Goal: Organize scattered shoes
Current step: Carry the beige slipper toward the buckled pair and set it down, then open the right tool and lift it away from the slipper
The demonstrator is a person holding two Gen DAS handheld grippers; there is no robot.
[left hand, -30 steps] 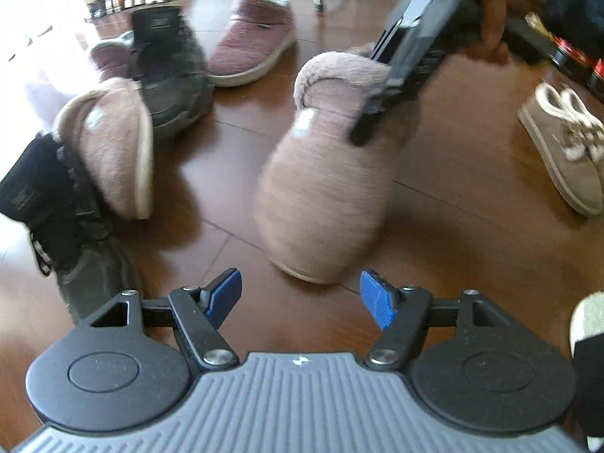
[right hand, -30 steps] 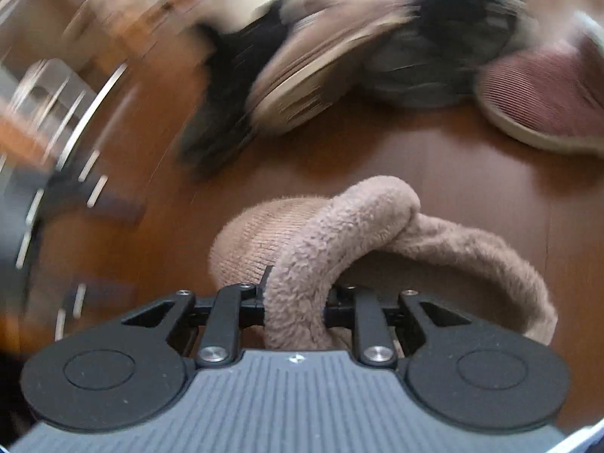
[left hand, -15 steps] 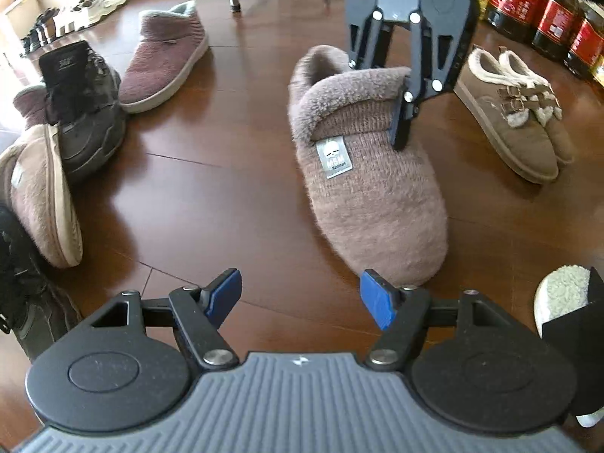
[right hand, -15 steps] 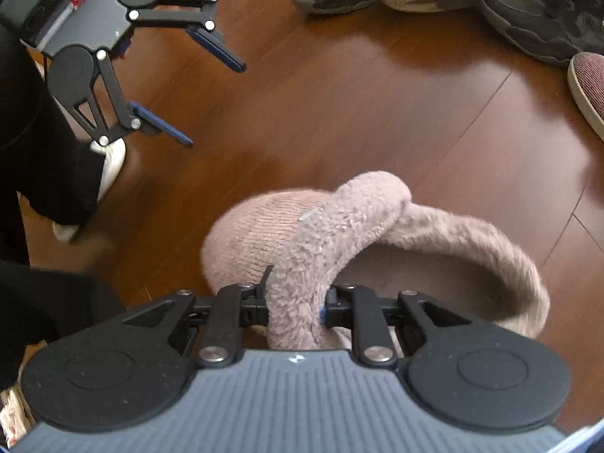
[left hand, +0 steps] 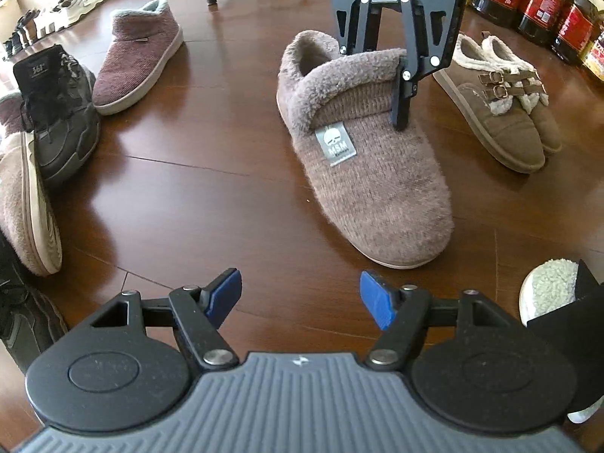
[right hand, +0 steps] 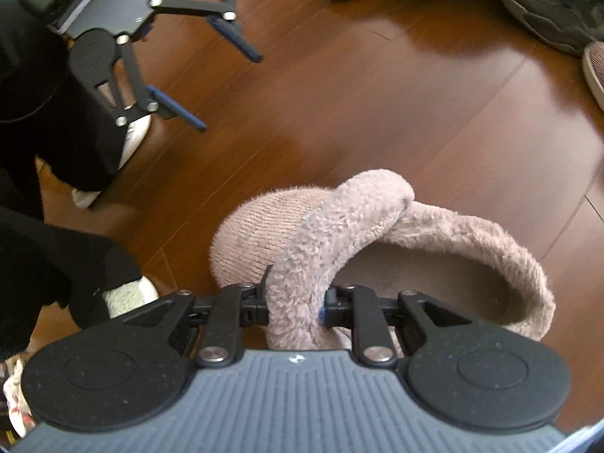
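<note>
Slipper: the fuzzy mauve slipper (left hand: 373, 173) sits sole-down on the wood floor (left hand: 211, 196), toe toward the left wrist camera, with a grey tag on its knit top; a tan buckled pair (left hand: 502, 113) lies just beside it.
Right gripper: the right gripper (right hand: 296, 307) is pinching the slipper's fleecy collar, one finger inside the opening and one outside.
Left gripper: the left gripper (left hand: 300, 296) hangs over bare floor near the slipper's toe, its blue pads (left hand: 226, 290) spread apart with nothing between them.
Other shoes: a maroon bootie (left hand: 136, 60), a black sneaker (left hand: 56, 109) and a matching mauve slipper lying on its side (left hand: 22, 204) are well apart from the held one, across the floor.
Step in hand: placing one slipper; it looks set down or nearly so, though whether the sole bears full weight I cannot tell.
Next move: likely release the collar without tipping the slipper, then fetch its mate from the far pile and stand it alongside, toes pointing the same way.
Risk: the soft collar may cling to the pads and drag the slipper askew.
</note>
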